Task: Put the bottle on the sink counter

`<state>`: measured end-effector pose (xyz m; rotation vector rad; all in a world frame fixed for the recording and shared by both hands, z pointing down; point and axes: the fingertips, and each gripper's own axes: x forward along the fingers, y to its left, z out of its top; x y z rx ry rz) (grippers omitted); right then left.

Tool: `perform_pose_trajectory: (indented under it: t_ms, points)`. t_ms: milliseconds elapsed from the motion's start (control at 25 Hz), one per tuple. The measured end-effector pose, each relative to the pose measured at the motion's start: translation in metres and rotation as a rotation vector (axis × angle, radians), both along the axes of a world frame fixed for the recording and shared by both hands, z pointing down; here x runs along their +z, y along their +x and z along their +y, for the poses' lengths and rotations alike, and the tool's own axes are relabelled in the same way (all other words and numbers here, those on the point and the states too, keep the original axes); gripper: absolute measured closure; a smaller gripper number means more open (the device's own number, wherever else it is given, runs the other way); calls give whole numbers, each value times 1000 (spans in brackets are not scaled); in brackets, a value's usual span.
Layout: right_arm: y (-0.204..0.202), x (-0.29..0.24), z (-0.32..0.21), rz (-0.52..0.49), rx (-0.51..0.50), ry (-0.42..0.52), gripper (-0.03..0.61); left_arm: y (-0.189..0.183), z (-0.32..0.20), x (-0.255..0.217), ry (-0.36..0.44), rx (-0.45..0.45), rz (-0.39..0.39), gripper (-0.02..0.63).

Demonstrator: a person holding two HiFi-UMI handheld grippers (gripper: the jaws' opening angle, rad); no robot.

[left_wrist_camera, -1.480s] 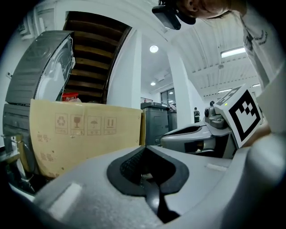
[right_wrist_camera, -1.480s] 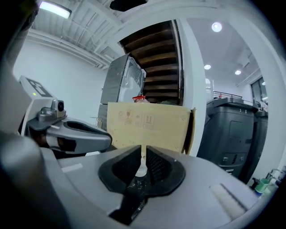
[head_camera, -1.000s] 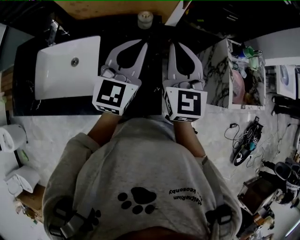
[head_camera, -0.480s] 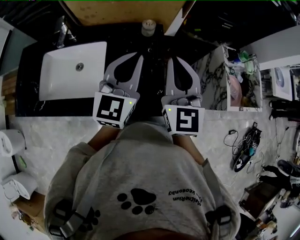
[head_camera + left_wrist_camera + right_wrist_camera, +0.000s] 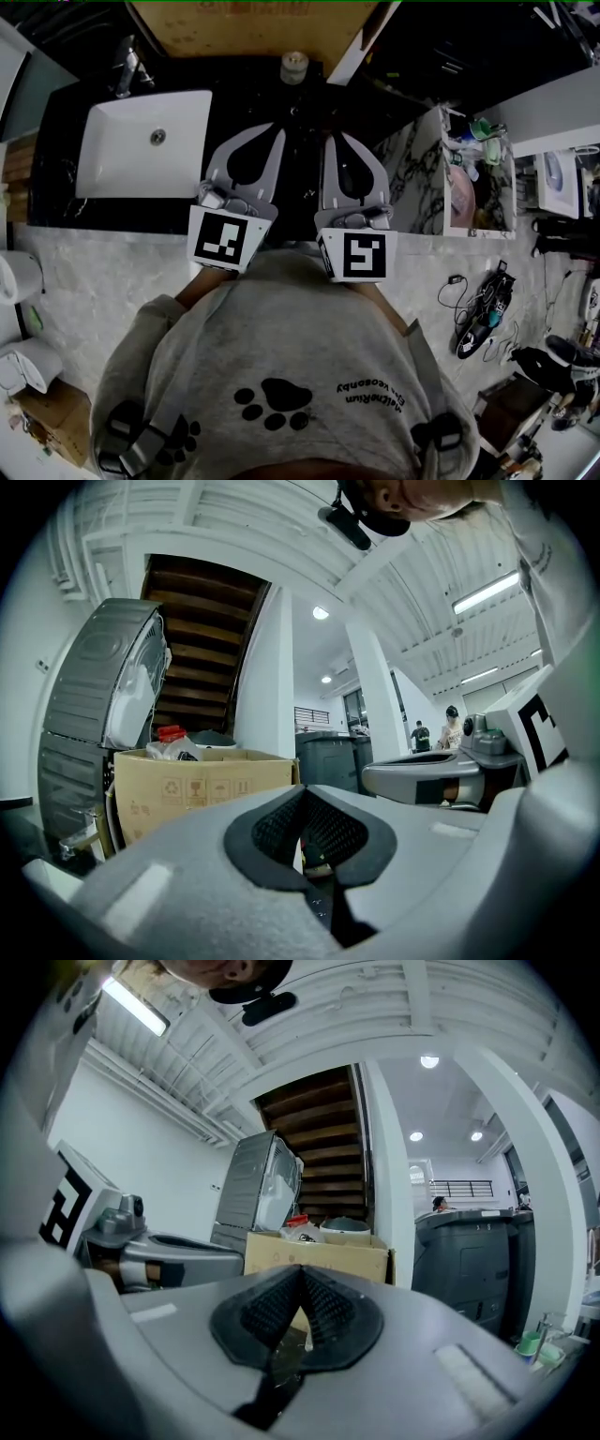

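Observation:
The bottle [image 5: 294, 66], seen from above as a round pale cap, stands on the black sink counter [image 5: 309, 103] by the back wall, right of the basin. My left gripper [image 5: 278, 128] and right gripper [image 5: 332, 138] hover side by side over the counter's front, short of the bottle and apart from it. Both are shut with nothing between the pads. The left gripper view shows the left gripper [image 5: 302, 794] with its tips together, and the right gripper view shows the same for the right gripper [image 5: 300, 1269]. The bottle appears in neither gripper view.
A white basin [image 5: 141, 145] with a tap [image 5: 127, 66] fills the counter's left. A wooden board [image 5: 253, 23] lies behind. A marble shelf unit [image 5: 427, 169] holding toiletries stands right. Cables [image 5: 478, 305] lie on the floor. A cardboard box [image 5: 197, 785] and grey bins [image 5: 469, 1260] stand ahead.
Both grippers have drawn back together toward the person, so the gap to the bottle has grown slightly. The bottle has stayed put on the counter. Both stay shut.

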<state>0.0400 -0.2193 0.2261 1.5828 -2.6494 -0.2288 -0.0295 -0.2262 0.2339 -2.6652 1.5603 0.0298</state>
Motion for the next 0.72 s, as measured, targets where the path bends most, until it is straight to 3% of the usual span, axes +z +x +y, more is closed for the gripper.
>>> perform_pose_trajectory:
  t_ms: [720]
  points:
    - [5, 3, 7, -45, -40, -13, 577, 17, 11, 9, -9, -5, -7, 611]
